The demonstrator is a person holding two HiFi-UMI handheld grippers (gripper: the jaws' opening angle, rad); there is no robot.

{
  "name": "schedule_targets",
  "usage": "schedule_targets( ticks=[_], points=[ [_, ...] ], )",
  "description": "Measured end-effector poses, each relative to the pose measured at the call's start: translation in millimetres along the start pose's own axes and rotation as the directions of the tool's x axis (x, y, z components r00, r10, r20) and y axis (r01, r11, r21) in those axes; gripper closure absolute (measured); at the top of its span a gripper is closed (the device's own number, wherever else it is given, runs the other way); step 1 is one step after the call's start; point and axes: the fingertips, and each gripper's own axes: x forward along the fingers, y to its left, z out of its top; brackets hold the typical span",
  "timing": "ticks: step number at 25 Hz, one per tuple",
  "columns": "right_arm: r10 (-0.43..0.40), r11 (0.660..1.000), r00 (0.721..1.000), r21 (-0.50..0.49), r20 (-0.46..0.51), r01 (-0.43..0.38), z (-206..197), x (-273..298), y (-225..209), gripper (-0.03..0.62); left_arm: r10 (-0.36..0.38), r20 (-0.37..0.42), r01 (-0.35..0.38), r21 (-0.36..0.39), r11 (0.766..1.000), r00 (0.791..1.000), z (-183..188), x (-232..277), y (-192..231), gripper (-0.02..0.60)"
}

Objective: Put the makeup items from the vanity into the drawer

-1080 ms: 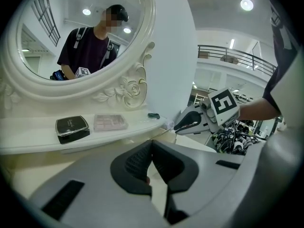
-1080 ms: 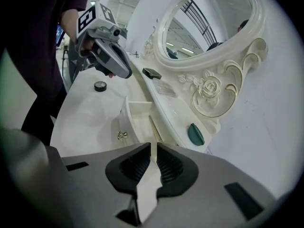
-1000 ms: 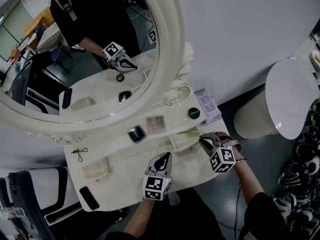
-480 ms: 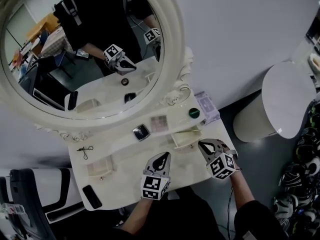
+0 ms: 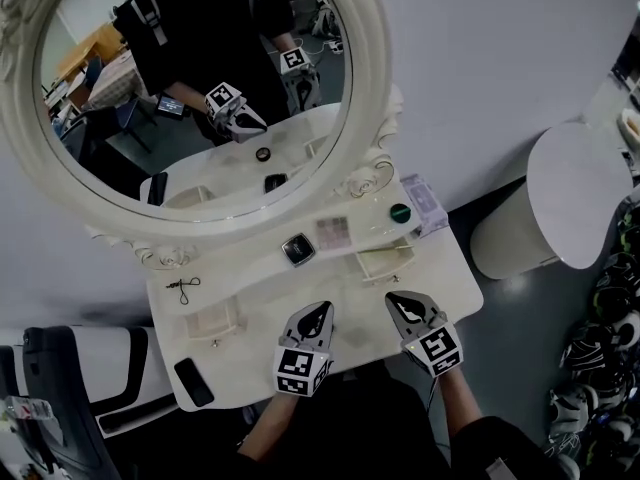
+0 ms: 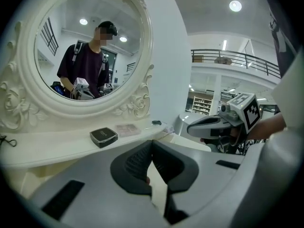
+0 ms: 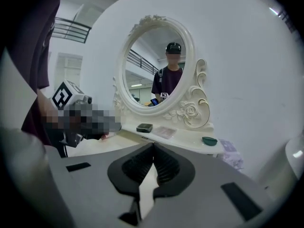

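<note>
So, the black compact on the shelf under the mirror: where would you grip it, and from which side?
I'd take the black compact across its two side edges, coming from the front and slightly above. It lies flat and low on the shelf, with the mirror frame close behind, so the back is blocked. The left gripper, now shut, sits nearest.

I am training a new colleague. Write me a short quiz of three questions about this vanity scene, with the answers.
1. True or false: the left claw and the right claw are both shut and empty.
2. What lies between the black compact and the green container? A. the pink palette B. a phone C. a brush
3. Which claw is nearer the right-hand drawer?
Key: 1 true; 2 A; 3 the right claw.
</note>
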Motion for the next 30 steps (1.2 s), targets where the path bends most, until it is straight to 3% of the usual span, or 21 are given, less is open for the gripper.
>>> schedule_targets(
  ticks=[12,24,30],
  points=[
    [0.021,0.999,0.999,0.044,0.045,-0.023,13.5,17.2,21.8,0.571,0.021,-0.010,-0.021,-0.012,1.000,1.000,-13.3,-25.0,22.1,0.566],
    [0.089,0.992,0.996,0.091,0.008,-0.089,-3.4,37.7,44.2,0.571,-0.002,-0.142,-0.001,-0.018,1.000,0.990,-64.8,-28.8,22.3,0.564],
    [0.111,0.988,0.994,0.111,-0.014,-0.109,-14.5,41.6,50.8,0.571,-0.015,-0.207,0.011,-0.023,1.000,0.978,-90.3,-26.1,16.7,0.479]
  ],
)
